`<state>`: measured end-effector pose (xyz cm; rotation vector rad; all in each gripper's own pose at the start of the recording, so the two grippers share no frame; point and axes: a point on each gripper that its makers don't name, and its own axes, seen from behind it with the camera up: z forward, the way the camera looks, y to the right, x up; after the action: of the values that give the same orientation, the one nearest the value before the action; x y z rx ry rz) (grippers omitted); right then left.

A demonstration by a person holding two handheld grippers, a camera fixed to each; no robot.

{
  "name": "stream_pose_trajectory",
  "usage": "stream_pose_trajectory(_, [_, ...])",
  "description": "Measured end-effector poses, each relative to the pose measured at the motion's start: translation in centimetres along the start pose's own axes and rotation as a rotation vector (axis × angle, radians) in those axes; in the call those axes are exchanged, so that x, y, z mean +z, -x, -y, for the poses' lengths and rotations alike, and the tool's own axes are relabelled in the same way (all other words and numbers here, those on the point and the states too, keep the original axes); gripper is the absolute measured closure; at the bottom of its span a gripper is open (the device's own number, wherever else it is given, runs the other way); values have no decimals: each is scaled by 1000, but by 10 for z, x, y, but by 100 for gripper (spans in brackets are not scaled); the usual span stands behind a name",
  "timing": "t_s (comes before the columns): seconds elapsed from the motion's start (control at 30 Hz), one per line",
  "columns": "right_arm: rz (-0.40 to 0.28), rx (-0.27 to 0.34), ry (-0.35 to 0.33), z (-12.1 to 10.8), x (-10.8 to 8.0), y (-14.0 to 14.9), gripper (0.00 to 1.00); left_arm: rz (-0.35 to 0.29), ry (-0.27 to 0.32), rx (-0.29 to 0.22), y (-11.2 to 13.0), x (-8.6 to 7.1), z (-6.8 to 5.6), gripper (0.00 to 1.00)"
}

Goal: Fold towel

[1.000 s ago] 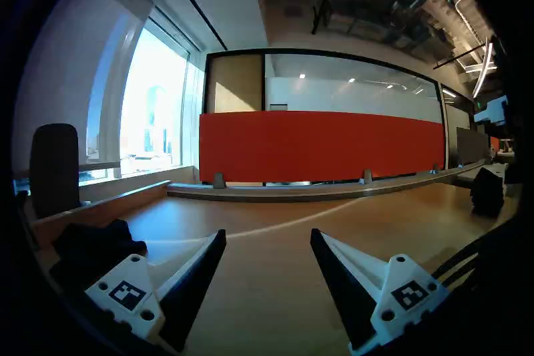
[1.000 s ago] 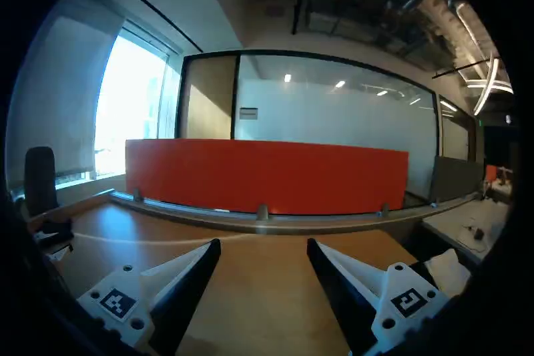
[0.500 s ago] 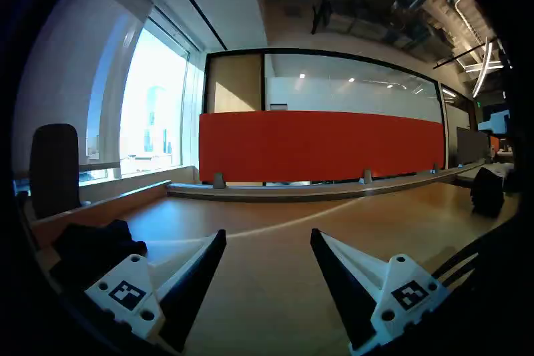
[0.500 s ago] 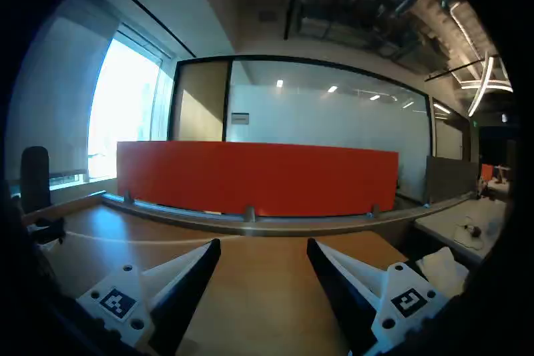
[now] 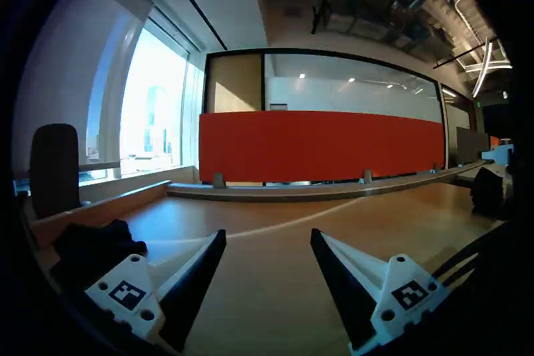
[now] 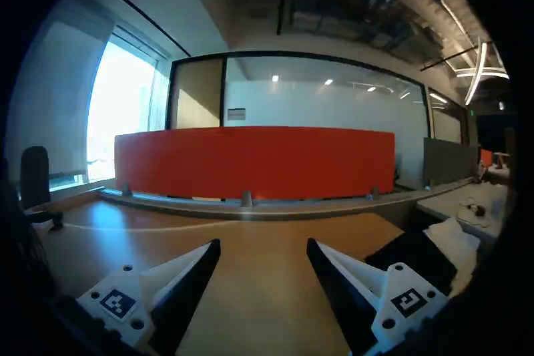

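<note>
Right of the right gripper (image 6: 263, 244), a white cloth (image 6: 460, 241) is cut off at the rim, too little showing to tell whether it is the towel, and a dark slab (image 6: 415, 254) just beside it runs behind the right-hand finger (image 6: 360, 282). Left of the left gripper (image 5: 268, 234), a dark bundle (image 5: 90, 246) is half covered by the left-hand finger (image 5: 153, 282); what it is cannot be told.

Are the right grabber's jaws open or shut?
Open. The right gripper has its jaws standing wide apart, with the wooden table showing between them and nothing held.
</note>
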<state>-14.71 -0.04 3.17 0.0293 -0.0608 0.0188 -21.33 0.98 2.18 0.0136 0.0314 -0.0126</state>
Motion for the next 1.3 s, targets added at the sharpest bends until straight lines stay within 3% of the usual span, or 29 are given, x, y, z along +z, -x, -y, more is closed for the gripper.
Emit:
stream_pose_trajectory(0.4, [-11,73,-2,-4,-3,34,0,0,0,0,0,0,0,6])
stream_pose_trajectory(0.77, [-16,25,19,-11,-6,52,0,0,0,0,0,0,1,6])
stream_pose_trajectory(1.3, [-20,14,13,-7,-5,61,0,0,-1,0,1,0,1,6])
